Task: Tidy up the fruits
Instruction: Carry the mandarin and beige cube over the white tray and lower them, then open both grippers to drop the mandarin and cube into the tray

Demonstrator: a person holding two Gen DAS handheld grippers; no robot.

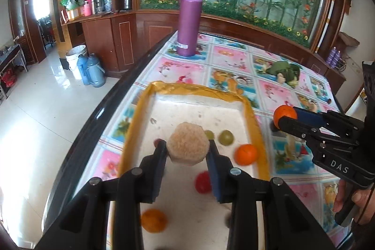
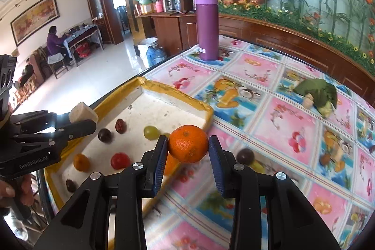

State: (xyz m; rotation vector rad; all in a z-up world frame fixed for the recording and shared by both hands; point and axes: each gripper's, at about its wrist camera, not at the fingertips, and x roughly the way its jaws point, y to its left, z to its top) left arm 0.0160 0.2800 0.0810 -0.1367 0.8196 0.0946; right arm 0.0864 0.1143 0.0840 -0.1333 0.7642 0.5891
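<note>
A white foam tray with a yellow taped rim (image 1: 255,130) (image 2: 201,107) lies on the table and holds several small fruits: green grapes (image 1: 226,137) (image 2: 150,132), a mandarin (image 1: 246,154), a red fruit (image 1: 203,182) (image 2: 120,160) and dark fruits (image 2: 104,134). My left gripper (image 1: 187,149) (image 2: 84,123) is shut on a beige hexagonal cake (image 1: 188,146) (image 2: 80,113) above the tray. My right gripper (image 2: 188,148) (image 1: 284,117) is shut on an orange mandarin (image 2: 188,143) (image 1: 284,116) over the tray's right rim.
A tall purple flask (image 1: 189,20) (image 2: 207,24) stands at the table's far end. A leaf-wrapped bundle (image 1: 284,72) (image 2: 316,91) lies at the right. A dark fruit (image 2: 245,155) lies on the patterned cloth beside the tray. The table's left edge drops to the tiled floor.
</note>
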